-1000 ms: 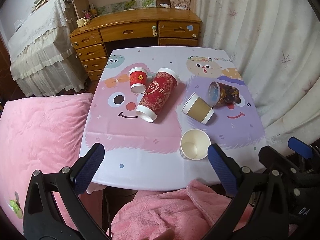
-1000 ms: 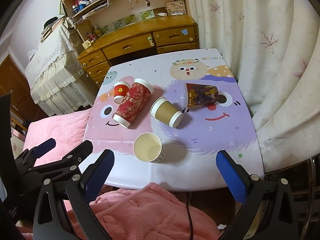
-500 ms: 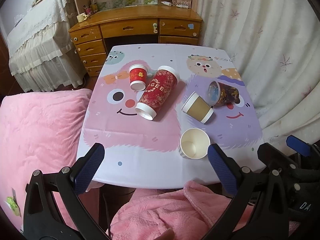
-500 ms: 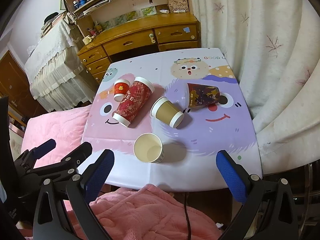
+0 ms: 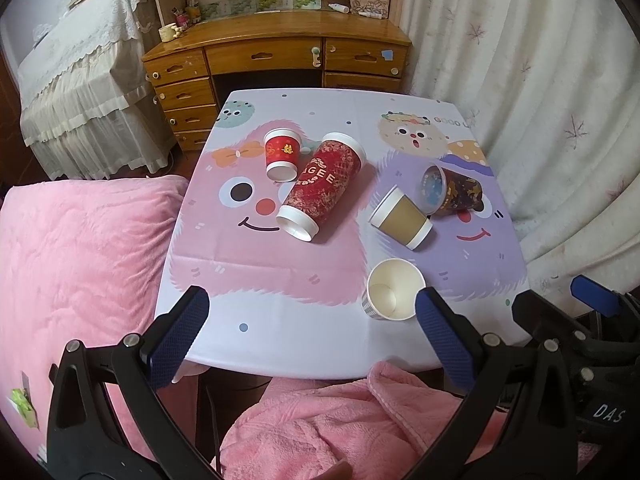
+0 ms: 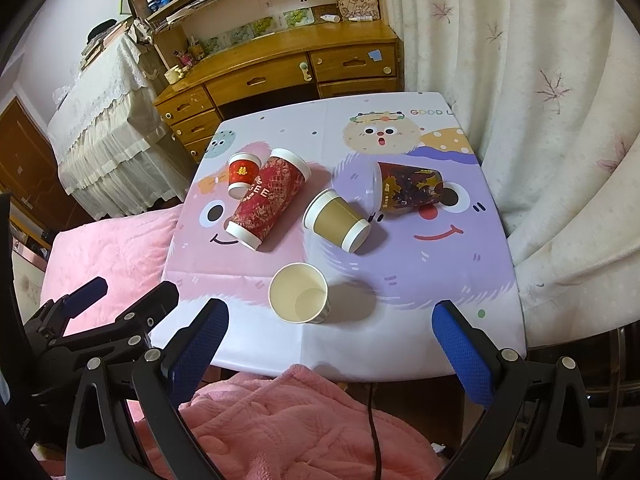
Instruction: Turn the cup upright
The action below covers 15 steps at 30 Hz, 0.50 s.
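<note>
Several paper cups lie on the cartoon tablecloth (image 5: 280, 280). A tall red cup (image 5: 322, 186) (image 6: 269, 199), a small red cup (image 5: 281, 154) (image 6: 241, 174), a brown cup (image 5: 401, 218) (image 6: 337, 220) and a dark patterned cup (image 5: 452, 191) (image 6: 408, 190) lie on their sides. A white cup (image 5: 393, 290) (image 6: 299, 298) stands upright near the front edge, mouth up. My left gripper (image 5: 308, 332) and right gripper (image 6: 330, 340) are open and empty, held above the table's front edge, apart from all cups.
A pink blanket (image 5: 80, 248) lies to the left and below the front edge (image 6: 288, 420). A wooden desk (image 5: 276, 52) stands behind the table. A white curtain (image 5: 540, 80) hangs along the right. A lace-covered bed (image 5: 76, 80) is at the far left.
Both grippers have drawn slightly back and up, so the table looks a little farther away. The cups have not moved. Both grippers stay open.
</note>
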### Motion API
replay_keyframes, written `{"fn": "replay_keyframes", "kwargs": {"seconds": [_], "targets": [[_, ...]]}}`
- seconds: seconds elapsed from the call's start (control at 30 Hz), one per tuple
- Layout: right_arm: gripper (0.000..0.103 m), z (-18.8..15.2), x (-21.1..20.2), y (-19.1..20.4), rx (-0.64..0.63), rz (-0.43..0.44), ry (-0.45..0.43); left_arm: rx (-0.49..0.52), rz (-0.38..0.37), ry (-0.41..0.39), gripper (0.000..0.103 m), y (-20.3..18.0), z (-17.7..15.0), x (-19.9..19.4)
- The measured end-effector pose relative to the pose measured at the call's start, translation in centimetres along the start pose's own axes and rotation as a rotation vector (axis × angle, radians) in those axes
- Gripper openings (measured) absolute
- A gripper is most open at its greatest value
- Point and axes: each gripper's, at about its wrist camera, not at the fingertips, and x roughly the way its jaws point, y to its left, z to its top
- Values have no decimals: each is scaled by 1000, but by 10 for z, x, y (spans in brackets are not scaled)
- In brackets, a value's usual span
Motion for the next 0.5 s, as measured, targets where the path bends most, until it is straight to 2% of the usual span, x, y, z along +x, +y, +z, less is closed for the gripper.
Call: {"fn": "replay_keyframes", "kwargs": {"seconds": [0.5], "targets": [[103, 4, 9, 3, -3, 10, 19, -10, 14, 3, 102, 5, 3, 3]]}}
